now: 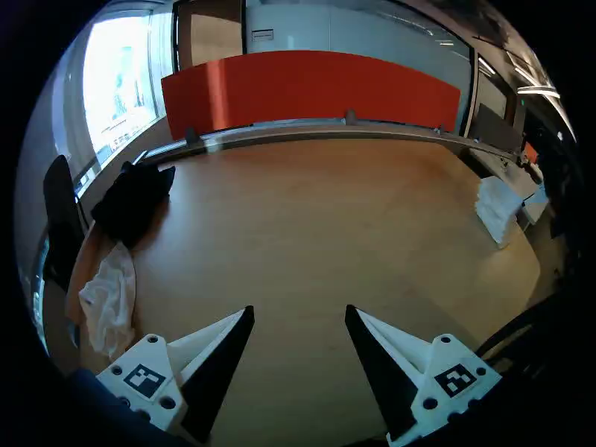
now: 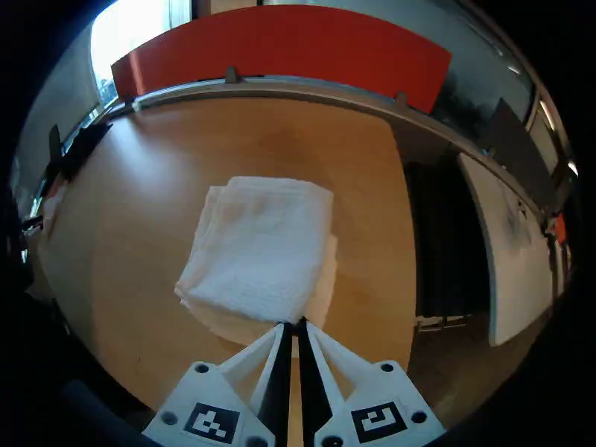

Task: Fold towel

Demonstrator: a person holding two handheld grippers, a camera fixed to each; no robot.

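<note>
A folded white towel stack point(image 2: 261, 249) lies on the wooden table point(image 2: 141, 223) in the right gripper view. My right gripper point(image 2: 296, 325) is shut, its tips right at the stack's near edge; I cannot tell whether any cloth is pinched between them. In the left gripper view my left gripper point(image 1: 299, 313) stands open over bare table point(image 1: 313, 223), holding nothing. That same folded stack point(image 1: 498, 208) shows far to its right. A crumpled white towel point(image 1: 110, 298) lies at the table's left edge.
A black garment point(image 1: 132, 200) lies at the table's far left, above the crumpled towel. An orange divider panel point(image 1: 313, 88) runs along the table's back edge. The table's right edge point(image 2: 406, 246) drops to a dark floor, with a white panel point(image 2: 514, 246) beyond.
</note>
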